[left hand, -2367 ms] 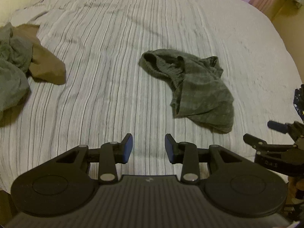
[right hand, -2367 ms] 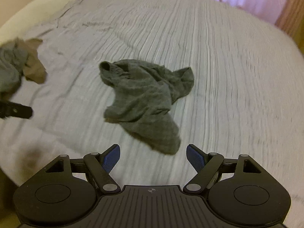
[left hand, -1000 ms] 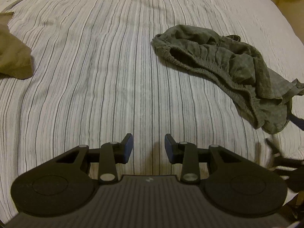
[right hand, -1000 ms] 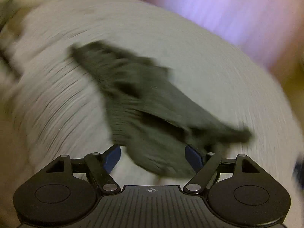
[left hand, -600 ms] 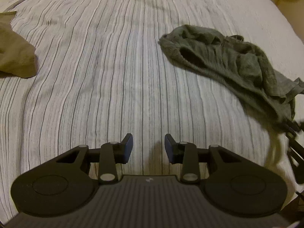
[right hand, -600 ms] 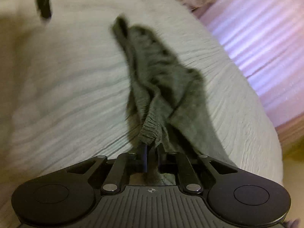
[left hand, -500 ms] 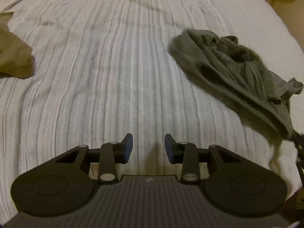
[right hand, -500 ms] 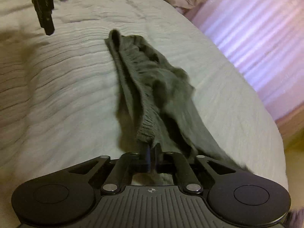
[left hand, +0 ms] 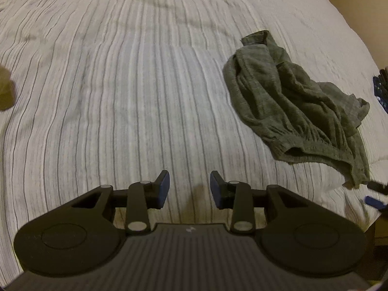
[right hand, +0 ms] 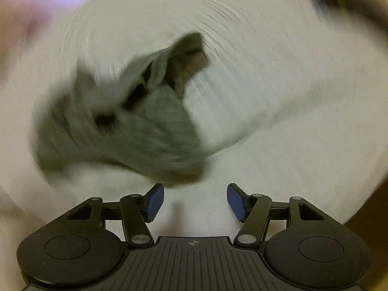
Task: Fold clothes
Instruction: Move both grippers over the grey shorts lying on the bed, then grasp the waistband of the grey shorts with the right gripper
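A crumpled grey-green garment (left hand: 298, 111) with an elastic waistband lies on the striped white bedspread (left hand: 121, 84), to the right of and ahead of my left gripper (left hand: 189, 189), which is open and empty over bare bedding. In the right wrist view the same garment (right hand: 131, 126) is motion-blurred and lies just ahead and left of my right gripper (right hand: 195, 201), which is open and holds nothing. The right gripper's tips also show at the far right edge of the left wrist view (left hand: 377, 191), next to the garment's near corner.
A brown garment (left hand: 4, 92) sits at the far left edge of the bed. A dark patterned item (left hand: 382, 92) lies at the bed's right edge. The bed's right edge drops off near the right gripper.
My right gripper was shut on the garment's waistband and dragging it; it has now opened and let the garment drop, and it is swinging fast. The garment has shifted right. The left gripper stays open.
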`<action>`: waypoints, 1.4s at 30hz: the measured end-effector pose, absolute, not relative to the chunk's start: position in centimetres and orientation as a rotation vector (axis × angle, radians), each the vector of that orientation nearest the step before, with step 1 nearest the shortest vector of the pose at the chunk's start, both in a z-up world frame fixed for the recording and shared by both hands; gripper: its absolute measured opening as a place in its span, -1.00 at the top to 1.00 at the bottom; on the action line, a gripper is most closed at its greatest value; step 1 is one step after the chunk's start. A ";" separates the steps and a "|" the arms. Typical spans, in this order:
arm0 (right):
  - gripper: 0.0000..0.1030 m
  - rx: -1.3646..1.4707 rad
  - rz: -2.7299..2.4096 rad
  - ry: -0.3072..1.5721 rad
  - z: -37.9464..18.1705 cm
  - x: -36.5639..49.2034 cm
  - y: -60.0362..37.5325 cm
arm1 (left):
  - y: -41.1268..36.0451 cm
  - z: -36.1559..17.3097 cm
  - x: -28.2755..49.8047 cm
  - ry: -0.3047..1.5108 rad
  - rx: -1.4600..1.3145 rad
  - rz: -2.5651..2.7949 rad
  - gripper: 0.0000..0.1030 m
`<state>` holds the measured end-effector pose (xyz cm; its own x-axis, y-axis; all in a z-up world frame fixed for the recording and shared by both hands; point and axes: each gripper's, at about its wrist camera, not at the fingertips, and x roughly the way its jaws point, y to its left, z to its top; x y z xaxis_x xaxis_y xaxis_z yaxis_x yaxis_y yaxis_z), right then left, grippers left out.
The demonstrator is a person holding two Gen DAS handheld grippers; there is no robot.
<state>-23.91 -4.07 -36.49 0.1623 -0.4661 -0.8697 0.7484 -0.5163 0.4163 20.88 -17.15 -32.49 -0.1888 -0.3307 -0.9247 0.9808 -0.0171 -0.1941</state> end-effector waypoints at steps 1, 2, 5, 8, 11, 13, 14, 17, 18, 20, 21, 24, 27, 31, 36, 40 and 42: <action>-0.19 1.561 -1.558 0.125 -37.4 -24.2 -3.9 | -17.3 -32.4 20.7 1.092 0.847 -1.485 0.39; -0.19 1.630 -1.581 -0.004 -38.2 -24.5 -3.7 | -17.5 -32.3 20.5 1.087 0.849 -1.492 0.39; -0.19 1.704 -1.689 -0.304 -39.7 -25.4 -3.2 | -17.8 -32.2 19.6 1.079 0.858 -1.501 0.39; -0.15 1.739 -1.689 -0.392 -41.3 -26.2 -4.1 | -18.1 -32.1 18.8 1.073 0.866 -1.511 0.39; 0.86 1.710 -1.635 -0.326 -41.3 -27.3 -6.0 | -18.4 -32.0 17.9 1.066 0.874 -1.520 0.39; 0.86 1.548 -1.663 -0.235 -38.9 -28.4 -7.4 | -18.5 -31.7 17.3 1.058 0.880 -1.526 0.39; 0.86 1.454 -1.677 -0.200 -37.4 -29.1 -8.3 | -18.6 -31.5 17.0 1.053 0.883 -1.531 0.39; 0.86 1.108 -1.732 -0.100 -32.1 -31.5 -11.5 | -19.1 -31.1 15.6 1.038 0.887 -1.544 0.39; 0.86 0.990 -1.743 -0.067 -30.3 -32.3 -12.6 | -19.3 -30.9 15.2 1.034 0.889 -1.548 0.39; 0.86 0.842 -1.791 -0.052 -27.5 -34.2 -14.6 | -19.8 -30.6 13.9 1.034 0.883 -1.567 0.39; 0.80 0.821 -1.820 -0.052 -26.6 -35.3 -15.7 | -20.1 -30.5 13.3 1.036 0.880 -1.577 0.39; -0.70 0.892 -1.886 -0.073 -26.3 -36.6 -15.9 | -21.3 -30.4 11.1 1.031 0.893 -1.624 0.39; -0.70 1.102 -1.799 -0.177 -29.5 -35.1 -13.5 | -22.5 -30.4 8.8 1.013 0.908 -1.666 0.39; -0.17 1.557 -1.574 -0.393 -37.3 -30.3 -10.1 | -23.5 -30.2 7.2 0.986 0.926 -1.716 0.39; -0.17 1.760 -1.448 -0.619 -43.6 -25.0 -11.3 | -24.6 -29.7 6.7 0.941 0.959 -1.752 0.39; 0.50 1.824 -1.524 -0.674 -46.3 -25.0 -13.2 | -25.4 -29.9 6.7 0.932 0.983 -1.752 0.39; 0.90 1.829 -1.525 -0.663 -46.1 -25.6 -13.1 | -25.4 -29.8 6.8 0.938 0.989 -1.759 0.39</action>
<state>-25.61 -13.06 -46.05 0.1929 -0.7371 -0.6477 0.0294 -0.6554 0.7547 6.78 -25.44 -29.84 -0.2908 -0.3259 -0.8996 0.9285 -0.3232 -0.1831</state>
